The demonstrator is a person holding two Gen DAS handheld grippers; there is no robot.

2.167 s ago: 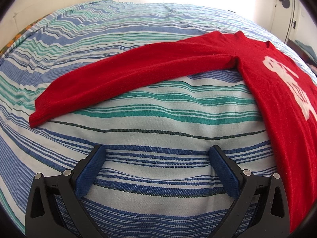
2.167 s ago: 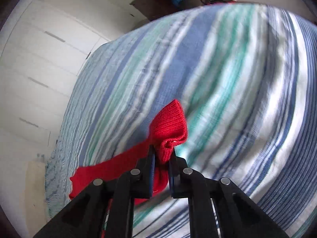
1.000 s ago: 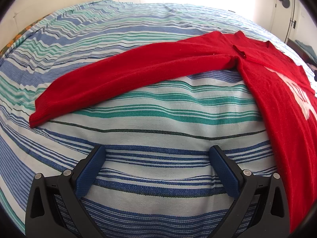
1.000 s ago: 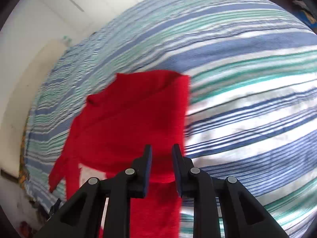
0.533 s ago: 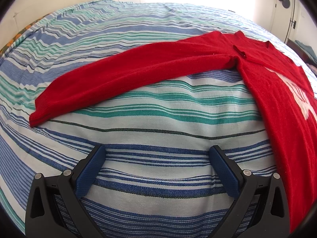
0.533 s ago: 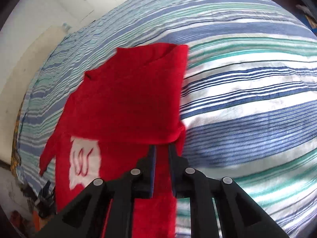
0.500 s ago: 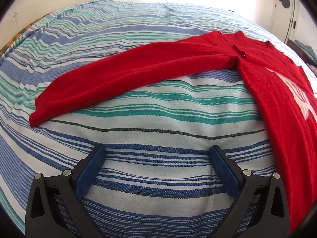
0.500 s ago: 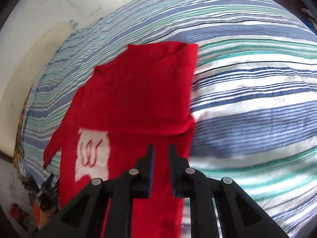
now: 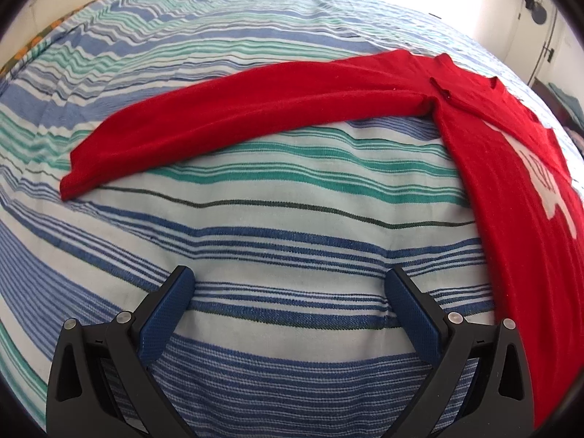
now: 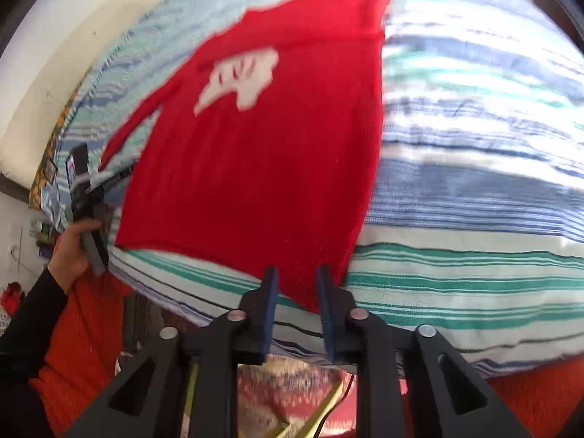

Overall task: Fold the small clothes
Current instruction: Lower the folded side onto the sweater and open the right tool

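Observation:
A small red sweater (image 10: pixel 262 153) with a white print (image 10: pixel 241 76) lies flat on the striped bedspread (image 10: pixel 474 197). Its right sleeve is folded across the top of the body. Its left sleeve (image 9: pixel 233 109) stretches out across the bed in the left wrist view, and the body (image 9: pixel 518 197) runs down the right edge. My left gripper (image 9: pixel 288 292) is open and empty, low over the bedspread (image 9: pixel 277 226), short of the sleeve. My right gripper (image 10: pixel 296 281) is partly open and empty, at the sweater's bottom hem near the bed's front edge. The view is blurred.
The left hand with its gripper (image 10: pixel 85 197) shows at the bed's left edge in the right wrist view. A cream headboard (image 10: pixel 62 65) lies beyond the bed. An orange-red rug (image 10: pixel 84 346) and patterned floor show below the bed edge. A door (image 9: pixel 540 18) stands at back right.
My right gripper has let go of the right sleeve, which now lies folded on the body, and has pulled back to the bottom hem with its jaws wider apart. The left gripper has barely moved.

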